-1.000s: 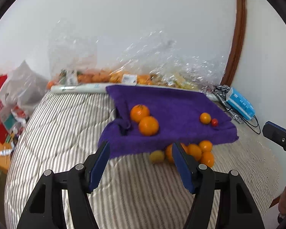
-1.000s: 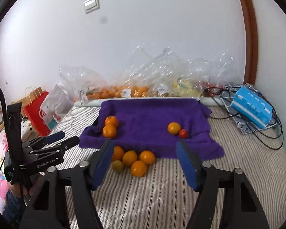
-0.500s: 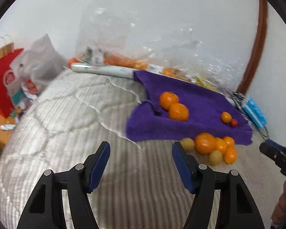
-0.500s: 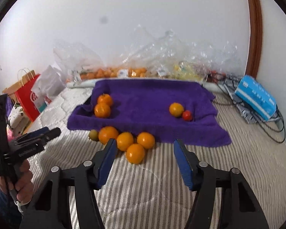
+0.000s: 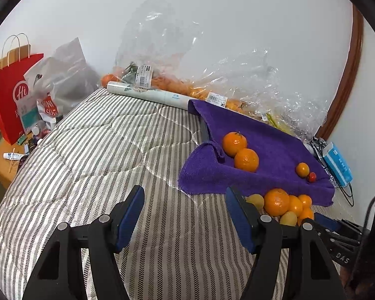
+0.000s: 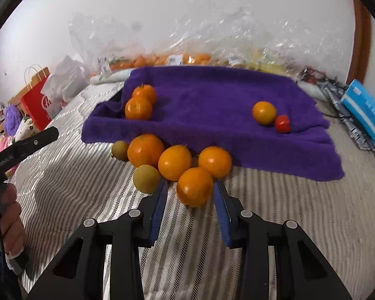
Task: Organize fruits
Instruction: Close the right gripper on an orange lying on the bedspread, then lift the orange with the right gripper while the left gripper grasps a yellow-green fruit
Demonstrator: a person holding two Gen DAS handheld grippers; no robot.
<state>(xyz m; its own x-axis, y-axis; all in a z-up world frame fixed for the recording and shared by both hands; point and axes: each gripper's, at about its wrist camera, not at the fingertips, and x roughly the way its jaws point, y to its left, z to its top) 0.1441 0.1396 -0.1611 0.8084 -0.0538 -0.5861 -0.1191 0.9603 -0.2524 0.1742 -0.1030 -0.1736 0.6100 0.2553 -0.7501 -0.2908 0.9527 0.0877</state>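
Observation:
A purple towel (image 6: 212, 92) lies on the striped bed. On it sit two oranges (image 6: 138, 108) at the left, and a small orange (image 6: 264, 112) with a red tomato (image 6: 282, 124) at the right. A pile of oranges and two yellow-green fruits (image 6: 172, 162) lies at the towel's front edge. My right gripper (image 6: 190, 187) has its blue fingers closed around the nearest orange (image 6: 195, 186) of the pile. My left gripper (image 5: 185, 200) is open and empty over the bed, left of the pile (image 5: 277, 201).
Clear plastic bags of fruit (image 5: 177, 85) and a white roll (image 5: 147, 95) line the wall. A red paper bag (image 5: 12, 95) stands off the bed's left side. A blue box (image 6: 365, 112) and cables lie at the right.
My right gripper moved forward and down to the pile and narrowed around the nearest orange. My left gripper swung left and back, staying open.

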